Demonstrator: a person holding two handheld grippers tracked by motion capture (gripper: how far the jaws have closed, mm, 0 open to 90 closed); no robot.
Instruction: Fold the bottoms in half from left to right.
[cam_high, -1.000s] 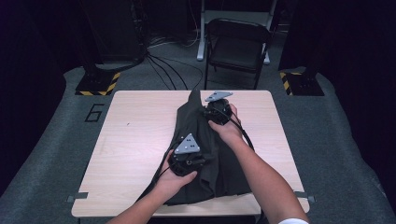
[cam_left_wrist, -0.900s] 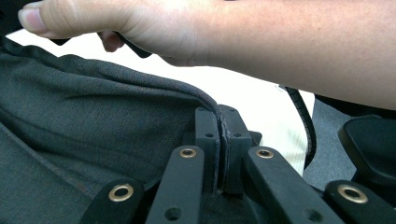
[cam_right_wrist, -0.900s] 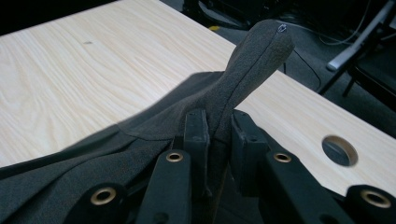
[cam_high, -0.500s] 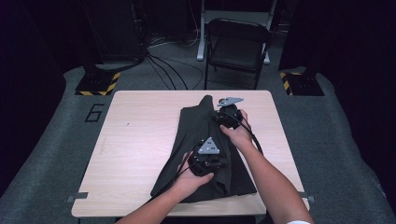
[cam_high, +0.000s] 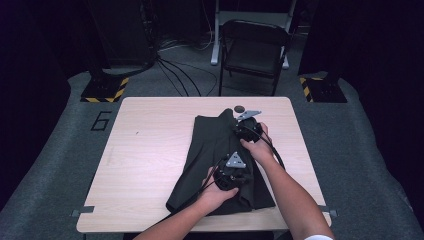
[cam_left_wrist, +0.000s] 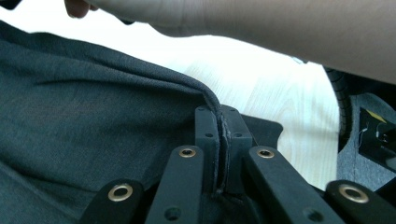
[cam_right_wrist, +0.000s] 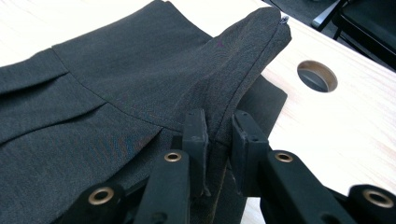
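Dark grey garment (cam_high: 215, 160), pleated, lying spread on the light wooden table (cam_high: 145, 165), right of centre, running from the near edge toward the far side. Left gripper (cam_high: 231, 175) over the near half of the cloth, held in the left hand (cam_high: 215, 192); its jaws are closed tight on a raised fold at the garment's right edge, the fabric pinched thin between the pads (cam_left_wrist: 219, 140). Right gripper (cam_high: 247, 131) at the far right part of the garment, in the right hand (cam_high: 257, 147); jaws clamped on a bunched ridge of cloth (cam_right_wrist: 219, 130), which stands up between them and runs on to a peaked corner (cam_right_wrist: 266, 28) lifted off the table. Both grips sit along the same right-hand edge, left one nearer, right one farther. Right forearm (cam_left_wrist: 261, 32) crosses above the left gripper in the left gripper view. Round cable hole (cam_right_wrist: 317, 75) in the tabletop just beyond the peaked corner, apart from the cloth. Black folding chair (cam_high: 255, 52) beyond the far edge of the table. Number six marked on the floor (cam_high: 101, 121) at the table's far left
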